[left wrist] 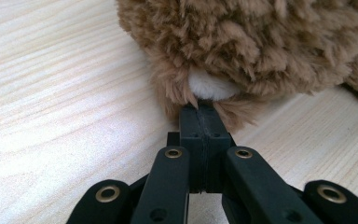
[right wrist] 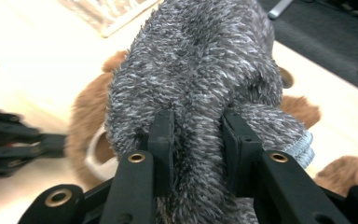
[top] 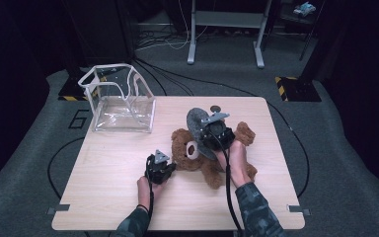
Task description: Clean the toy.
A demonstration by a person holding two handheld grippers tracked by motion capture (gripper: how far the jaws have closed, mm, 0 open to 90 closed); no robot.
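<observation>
A clear plastic bag (top: 123, 101) with white trim is standing open near the far left corner of the wooden table (top: 103, 187), while cables (top: 256, 94) are trailing across the grey floor (top: 24, 163) beyond.

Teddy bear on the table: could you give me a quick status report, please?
Left tool shut on the teddy bear, at its ear. Right tool shut on grey fuzzy fabric, held above the bear. Clear bag stands apart, nothing in the way.
</observation>
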